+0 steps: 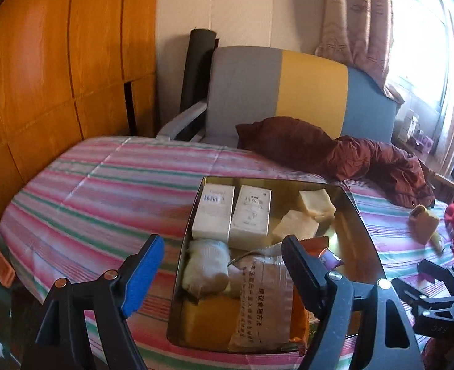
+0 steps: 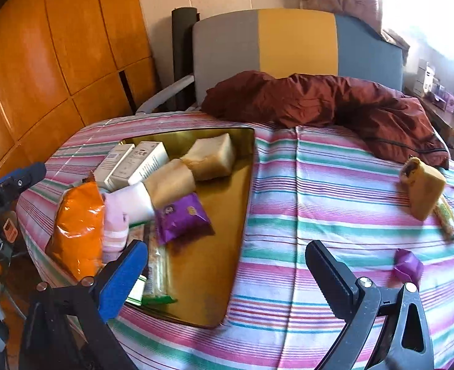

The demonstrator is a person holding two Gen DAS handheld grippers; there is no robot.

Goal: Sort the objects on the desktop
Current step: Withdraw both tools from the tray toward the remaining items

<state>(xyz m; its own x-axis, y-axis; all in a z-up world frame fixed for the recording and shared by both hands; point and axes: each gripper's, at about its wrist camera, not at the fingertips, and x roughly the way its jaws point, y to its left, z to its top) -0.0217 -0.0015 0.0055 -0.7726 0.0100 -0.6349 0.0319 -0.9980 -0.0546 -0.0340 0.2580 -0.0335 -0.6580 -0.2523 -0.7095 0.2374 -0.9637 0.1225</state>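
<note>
Bed: striped cover fills the lower half of both views; its left edge curves off beside the wooden wall, its far edge meets the chair. A wide bare stretch of cover lies right of the tray, between it and the scattered items near the right edge.

Jacket: dark red, heaped along the far edge, well apart from the tray.

Tray: shallow, gold, set on the left part of the bed with its near rim close to the bed's front edge. The left side is crowded; the right side of its floor is bare up to the rim.

Tray contents: two white boxes side by side at the far left; two pale blocks right of them; orange bag at the left rim; socks; purple packet near the middle.

Loose items on the cover: tan pouch far right; small purple wrapper nearer the front.

Left gripper: jaws spread wide over the tray's near end, nothing pinched.

Right gripper: jaws spread fully, blue pad over the tray's near corner, black pad over bare cover, nothing between them
</note>
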